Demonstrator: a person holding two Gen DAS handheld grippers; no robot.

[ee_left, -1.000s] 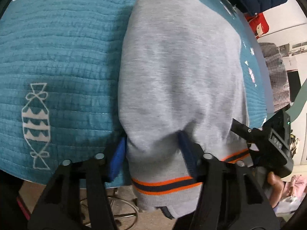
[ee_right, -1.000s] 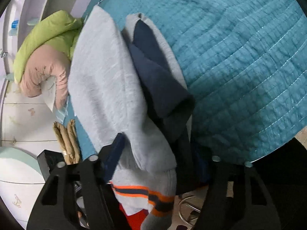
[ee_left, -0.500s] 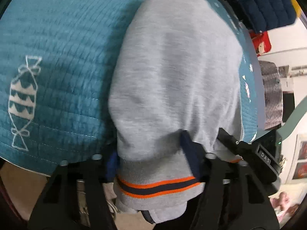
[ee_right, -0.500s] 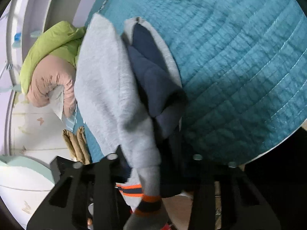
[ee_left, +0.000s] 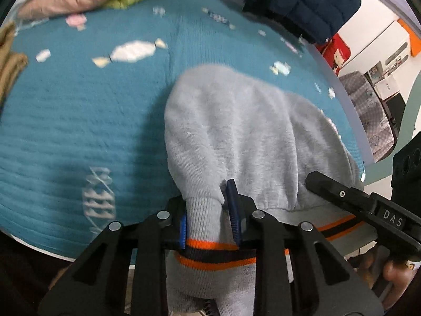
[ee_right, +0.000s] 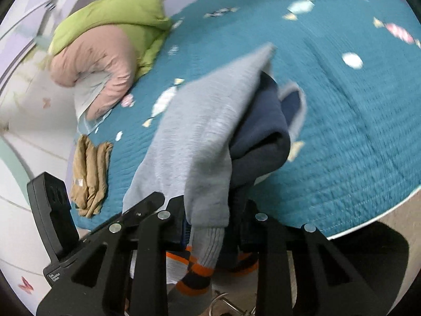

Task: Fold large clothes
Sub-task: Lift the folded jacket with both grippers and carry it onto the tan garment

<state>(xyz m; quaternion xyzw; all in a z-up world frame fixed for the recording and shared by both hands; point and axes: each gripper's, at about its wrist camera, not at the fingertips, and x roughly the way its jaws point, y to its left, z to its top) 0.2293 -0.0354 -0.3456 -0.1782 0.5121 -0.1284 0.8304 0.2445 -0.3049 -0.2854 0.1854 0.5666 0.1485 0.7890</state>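
Note:
A grey sweatshirt [ee_left: 244,131] with a navy lining and an orange-and-navy striped hem lies partly on a teal quilted bedspread [ee_left: 79,110] and hangs over its near edge. My left gripper [ee_left: 209,217] is shut on the hem at the sweatshirt's left corner. My right gripper [ee_right: 211,222] is shut on the hem of the sweatshirt [ee_right: 200,137] at its other corner, with navy cloth bunched beside it. The right gripper also shows in the left wrist view [ee_left: 355,200] at the right. Both hold the hem lifted near the bed's edge.
A green and pink puffer jacket [ee_right: 105,39] lies at the far left of the bed. Folded tan cloth [ee_right: 89,173] lies near the left edge. A navy quilted jacket [ee_left: 302,2] lies at the far right. Floor and a stool base [ee_right: 231,305] show below the bed edge.
Both grippers closed tighter on the hem and pulled it up and back. The sweatshirt has bunched shorter on the bed, and the views now tilt up toward the far side.

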